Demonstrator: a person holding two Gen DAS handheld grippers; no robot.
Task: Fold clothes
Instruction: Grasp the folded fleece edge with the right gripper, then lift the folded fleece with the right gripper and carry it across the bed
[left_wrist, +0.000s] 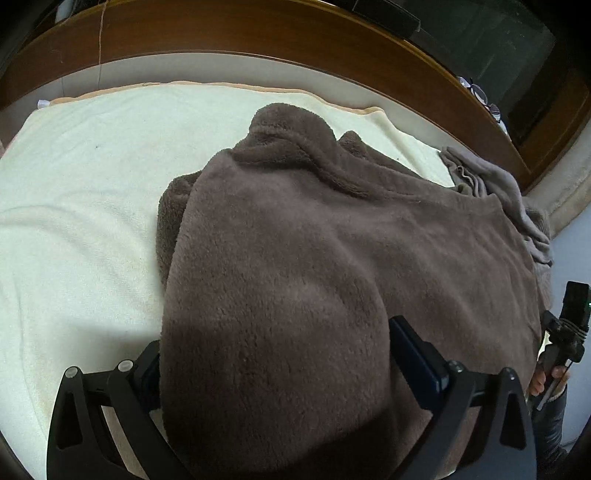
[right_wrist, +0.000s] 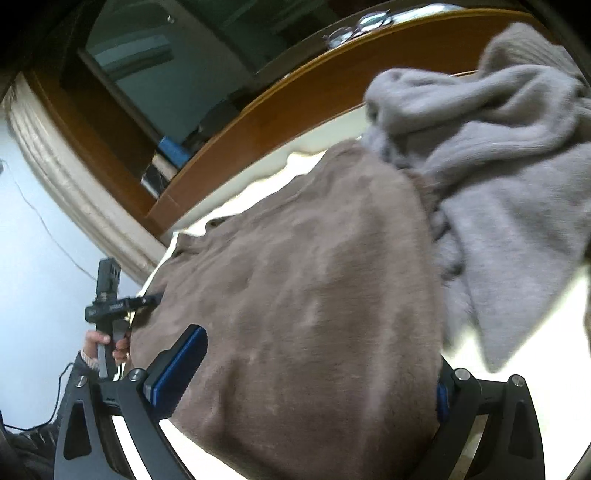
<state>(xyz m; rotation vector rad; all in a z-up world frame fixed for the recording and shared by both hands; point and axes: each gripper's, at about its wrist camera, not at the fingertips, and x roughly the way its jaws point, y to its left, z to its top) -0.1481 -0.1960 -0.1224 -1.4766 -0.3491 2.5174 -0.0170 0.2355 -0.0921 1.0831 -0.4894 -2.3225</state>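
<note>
The brown fleece (left_wrist: 295, 258) lies on the bed (left_wrist: 74, 221), right in front of both. It fills the wide gap of the left hand-held gripper (left_wrist: 273, 369) and the right hand-held gripper (right_wrist: 317, 369). A gray sweater (right_wrist: 498, 147) sits beyond.

**Bed With a Cream Blanket and Two Garments**

A bed (left_wrist: 229, 68) with a brown wooden frame carried a cream blanket (left_wrist: 81, 192). On the blanket lay a brown fleece garment (left_wrist: 295, 236), spread wide. A grey knitted garment (right_wrist: 498, 155) lay crumpled against the fleece's far edge, partly overlapping it.
</note>
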